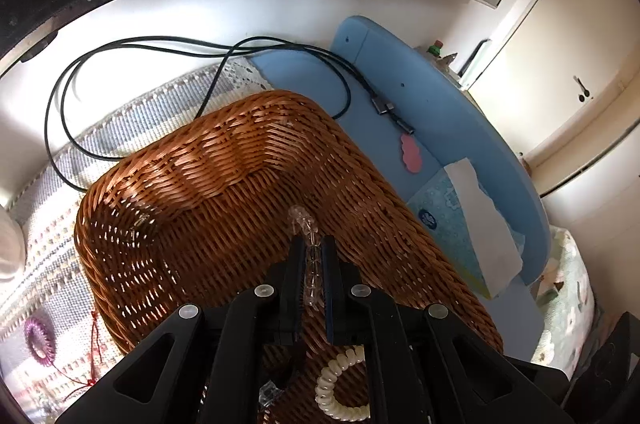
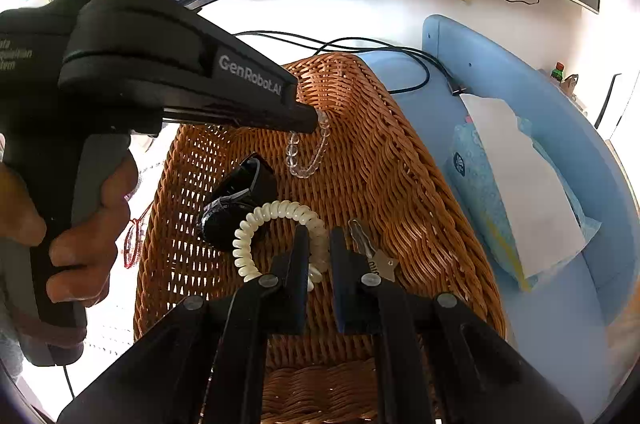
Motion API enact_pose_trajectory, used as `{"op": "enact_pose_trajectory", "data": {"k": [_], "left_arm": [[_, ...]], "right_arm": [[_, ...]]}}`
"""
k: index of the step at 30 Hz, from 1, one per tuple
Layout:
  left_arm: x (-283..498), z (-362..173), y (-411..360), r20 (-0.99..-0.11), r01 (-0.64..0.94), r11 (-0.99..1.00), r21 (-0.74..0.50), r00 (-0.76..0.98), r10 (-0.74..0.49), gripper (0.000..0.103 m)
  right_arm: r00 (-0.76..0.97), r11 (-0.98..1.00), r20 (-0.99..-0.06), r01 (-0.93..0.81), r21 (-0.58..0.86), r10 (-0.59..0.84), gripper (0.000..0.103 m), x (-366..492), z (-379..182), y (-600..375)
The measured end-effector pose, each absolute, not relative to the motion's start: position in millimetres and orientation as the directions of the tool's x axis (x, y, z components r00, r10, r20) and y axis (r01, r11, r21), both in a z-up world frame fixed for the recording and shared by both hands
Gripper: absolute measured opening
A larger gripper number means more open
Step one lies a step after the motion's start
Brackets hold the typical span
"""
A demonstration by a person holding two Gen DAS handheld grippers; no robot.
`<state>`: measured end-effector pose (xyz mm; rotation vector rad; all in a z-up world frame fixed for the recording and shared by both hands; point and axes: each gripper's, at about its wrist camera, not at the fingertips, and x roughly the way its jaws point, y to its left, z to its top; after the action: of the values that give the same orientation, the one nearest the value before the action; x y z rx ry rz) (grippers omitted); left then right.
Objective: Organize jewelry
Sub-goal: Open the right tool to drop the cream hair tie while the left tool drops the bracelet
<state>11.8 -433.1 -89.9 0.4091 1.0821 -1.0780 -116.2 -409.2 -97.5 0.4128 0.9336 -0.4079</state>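
**Clear bead bracelet held over the basket; several pieces still outside**

A clear bead bracelet [image 2: 307,153] is pinched between the nearly closed fingers of the left gripper [image 1: 313,248] and is hung above the floor of the wicker basket [image 2: 400,159], its loop dangling free and not yet set down. Inside the basket, three pieces are already seen: a cream spiral hair tie [image 2: 276,224], a black watch-like band [image 2: 240,195] just beside it, and a hair clip with a star [image 2: 374,256] near the basket's right side. The right gripper [image 2: 319,244] is held low over the basket, its fingers drawn close together with only a narrow gap; the spiral hair tie lies just beneath them, and whether it is actually pinched cannot be told.

Outside the basket, on the woven cloth [image 1: 52,244] to its left, a purple spiral hair tie [image 1: 39,342] and a red string piece [image 1: 94,340] are left uncollected. The task is judged to be partly done: the bracelet remains to be released, and those two pieces remain to be gathered.
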Motion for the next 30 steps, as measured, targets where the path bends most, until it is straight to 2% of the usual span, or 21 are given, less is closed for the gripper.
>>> {"op": "enact_pose_trajectory", "data": {"k": [12,13,14,16,17,23,30], "left_arm": [[11,-80,-425,-0.857,0.857,0.473,-0.205,0.076,-0.509,0.008],[13,-78,-423,-0.853,0.848,0.484,-0.217,0.077,-0.517,0.012],[17,-76,-418,-0.846,0.836,0.494,-0.237,0.073,-0.528,0.017],[23,-70,-409,-0.830,0.830,0.489,-0.266,0.061,-0.555,0.055],[25,-66,-403,-0.819,0.830,0.487,-0.272,0.065,-0.569,0.059],[51,-39,-357,-0.769,0.788,0.522,-0.325,0.101,-0.631,0.062],[92,-17,-260,-0.730,0.672,0.660,-0.335,0.258,-0.633,0.062]], "right_arm": [[0.545,0.847,-0.825,0.501,0.178,-0.148,0.013,-117,-91,-406],[0.546,0.847,-0.826,0.499,0.186,-0.140,0.014,-117,-91,-406],[0.543,0.844,-0.828,0.503,0.187,-0.140,0.021,-118,-91,-407],[0.546,0.839,-0.824,0.512,0.185,-0.152,0.030,-120,-88,-408],[0.551,0.837,-0.820,0.514,0.187,-0.155,0.033,-122,-86,-409],[0.562,0.832,-0.808,0.524,0.183,-0.176,0.037,-123,-77,-411],[0.634,0.860,-0.753,0.471,0.194,-0.177,0.037,-113,-51,-397]]}}
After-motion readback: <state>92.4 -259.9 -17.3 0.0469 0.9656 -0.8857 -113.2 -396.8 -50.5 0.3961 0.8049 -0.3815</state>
